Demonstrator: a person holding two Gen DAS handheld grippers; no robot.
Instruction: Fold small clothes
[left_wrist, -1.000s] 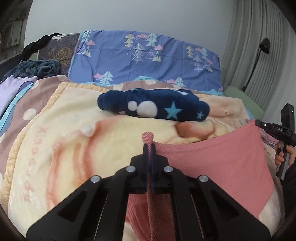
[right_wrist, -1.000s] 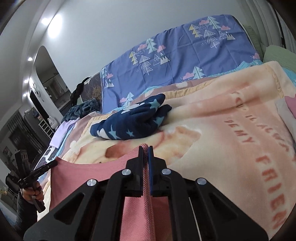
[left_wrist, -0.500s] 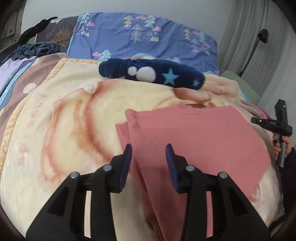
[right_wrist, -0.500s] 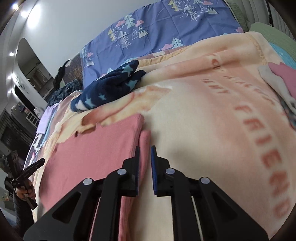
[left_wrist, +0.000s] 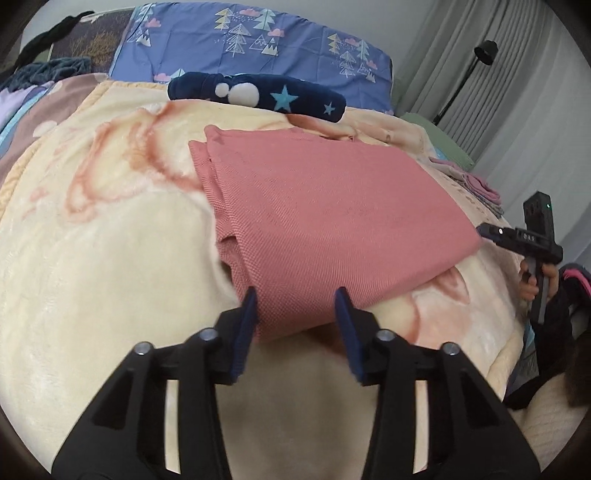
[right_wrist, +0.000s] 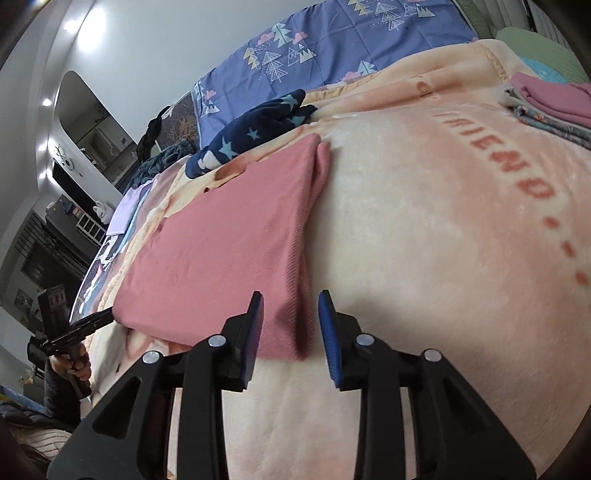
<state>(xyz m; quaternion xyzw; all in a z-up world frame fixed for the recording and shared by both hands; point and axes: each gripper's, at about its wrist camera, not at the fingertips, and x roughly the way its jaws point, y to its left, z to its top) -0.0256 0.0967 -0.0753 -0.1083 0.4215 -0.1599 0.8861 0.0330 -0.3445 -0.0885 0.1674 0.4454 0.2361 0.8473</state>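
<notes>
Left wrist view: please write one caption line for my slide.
Left gripper, closing, over the near edge of a folded pink garment on a blanket.

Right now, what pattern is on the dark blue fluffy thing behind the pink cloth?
Light blue stars and white blobs on the navy fleece, clearest in the left wrist view.

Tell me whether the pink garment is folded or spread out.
Folded: the pink garment lies flat on the blanket as a layered rectangle, stacked edges showing along its side.

The pink cloth (left_wrist: 325, 221) under my fingers (left_wrist: 246, 328) is matt, ribbed knit; the blanket (left_wrist: 92, 258) is plush fleece, my fingers' pads smooth blue plastic.
</notes>
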